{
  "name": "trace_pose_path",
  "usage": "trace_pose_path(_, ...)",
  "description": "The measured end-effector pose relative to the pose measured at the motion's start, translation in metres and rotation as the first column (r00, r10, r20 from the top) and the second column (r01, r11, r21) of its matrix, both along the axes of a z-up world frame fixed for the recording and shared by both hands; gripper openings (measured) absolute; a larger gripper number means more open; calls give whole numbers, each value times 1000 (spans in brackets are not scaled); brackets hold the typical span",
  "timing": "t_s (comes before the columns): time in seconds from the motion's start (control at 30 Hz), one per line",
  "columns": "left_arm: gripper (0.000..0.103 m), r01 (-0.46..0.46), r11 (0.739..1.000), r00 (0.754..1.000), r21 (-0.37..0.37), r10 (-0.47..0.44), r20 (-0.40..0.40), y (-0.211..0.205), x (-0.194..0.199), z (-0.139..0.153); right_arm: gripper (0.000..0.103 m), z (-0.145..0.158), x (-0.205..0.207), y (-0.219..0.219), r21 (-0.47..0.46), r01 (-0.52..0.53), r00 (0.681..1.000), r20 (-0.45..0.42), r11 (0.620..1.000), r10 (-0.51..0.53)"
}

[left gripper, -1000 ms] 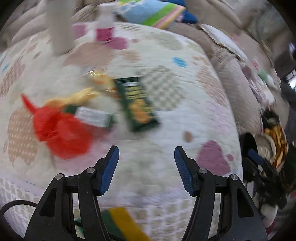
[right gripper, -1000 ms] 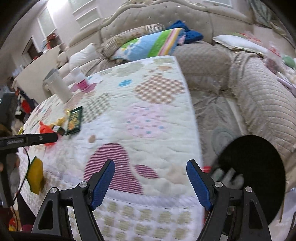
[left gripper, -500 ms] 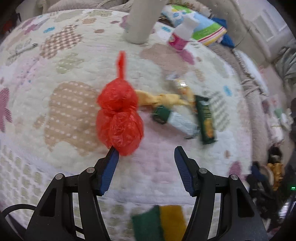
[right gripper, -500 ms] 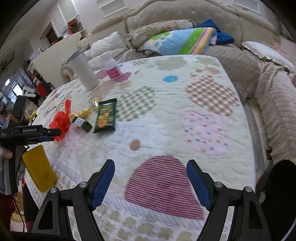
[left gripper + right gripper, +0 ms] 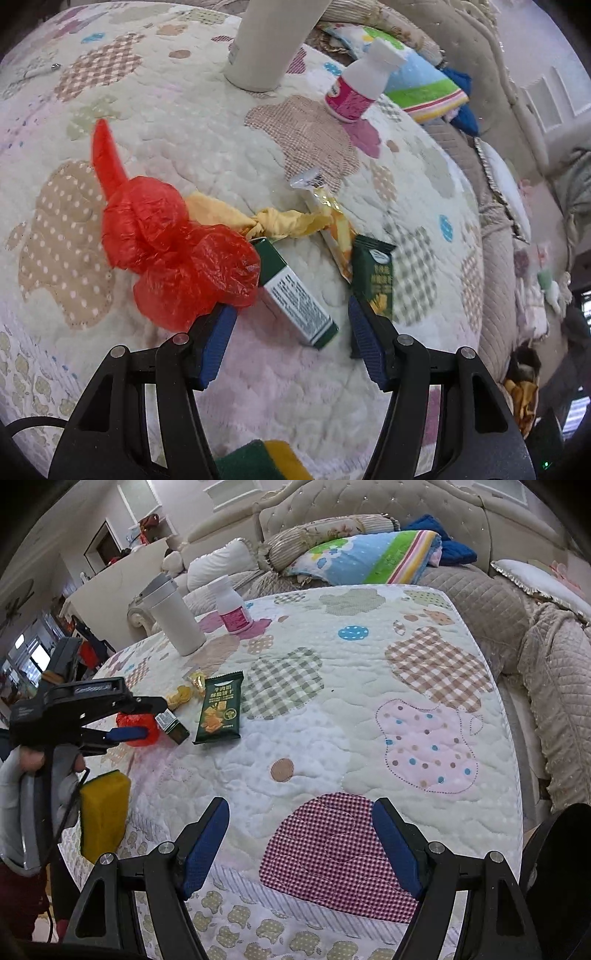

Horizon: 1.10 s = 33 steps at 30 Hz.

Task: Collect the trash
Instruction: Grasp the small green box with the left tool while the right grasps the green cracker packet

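Tumbler (image 5: 273,40) top beyond frame edge

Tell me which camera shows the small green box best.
The left wrist view: the small green box lies close, its white printed face clear. In the right wrist view it is small and far off, only an end showing.

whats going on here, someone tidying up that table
A person is clearing litter off the quilted table with two handheld grippers. The left gripper hangs open over the small green box, beside the red plastic bag. The right gripper waits open and empty. Nothing is picked up yet.
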<state>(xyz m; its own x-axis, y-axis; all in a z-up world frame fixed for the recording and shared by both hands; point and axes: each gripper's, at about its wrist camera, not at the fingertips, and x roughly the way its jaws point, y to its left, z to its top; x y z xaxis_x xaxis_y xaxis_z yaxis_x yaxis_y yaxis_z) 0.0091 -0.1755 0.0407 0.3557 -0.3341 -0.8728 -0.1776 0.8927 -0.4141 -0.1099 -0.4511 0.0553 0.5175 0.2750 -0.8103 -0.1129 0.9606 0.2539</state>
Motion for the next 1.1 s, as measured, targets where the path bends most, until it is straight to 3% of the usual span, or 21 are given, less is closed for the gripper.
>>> trace_pose_path(0.1, 61, 35, 999, 999, 12, -35, -35, -10, 6, -11, 78, -3, 7, -1, 12, 0, 1000, -7, 1000, 0)
trace_pose_path(0.17, 59, 79, 995, 997, 57, -79, -3, -17, 3, -11, 78, -4, 11, 1, 17, -1, 1000, -11, 1000, 1)
trace_pose_path(0.2, 40, 100, 994, 995, 49, -100, -6, -19, 2, -11, 78, -5, 13, 3, 17, -4, 1000, -12, 1000, 4)
trace_pose_path(0.27, 30, 146, 989, 989, 30, -145, -15, -20, 1, -11, 78, -4, 14, 6, 15, -8, 1000, -10, 1000, 8)
trace_pose_path(0.43, 26, 244, 969, 969, 32, -245, 34, -22, -11, 5, 78, -7, 25, 15, 21, -21, 1000, -11, 1000, 22)
trace_pose_path(0.63, 25, 267, 963, 962, 13, -268, 56, 4, -27, 19, 78, -12, 55, 48, 19, -66, 998, 8, 998, 66)
trace_pose_path(0.83, 25, 298, 955, 954, 5, -298, 19, 20, -41, 9, 77, -27, 105, 95, -30, -122, 993, -4, 992, 122)
trace_pose_path(1.0, 26, 324, 944, 946, 63, -324, -8, 14, -44, -10, 65, -36, 126, 118, -109, -138, 990, -2, 985, 138)
trace_pose_path(1.07, 27, 321, 944, 947, 79, -322, -7, 11, -40, -14, 43, -37, 126, 123, -153, -152, 988, 6, 976, 155)
trace_pose_path(1.1, 27, 314, 945, 949, 88, -316, 4, 10, -38, -14, 42, -37, 124, 123, -168, -159, 987, 6, 973, 162)
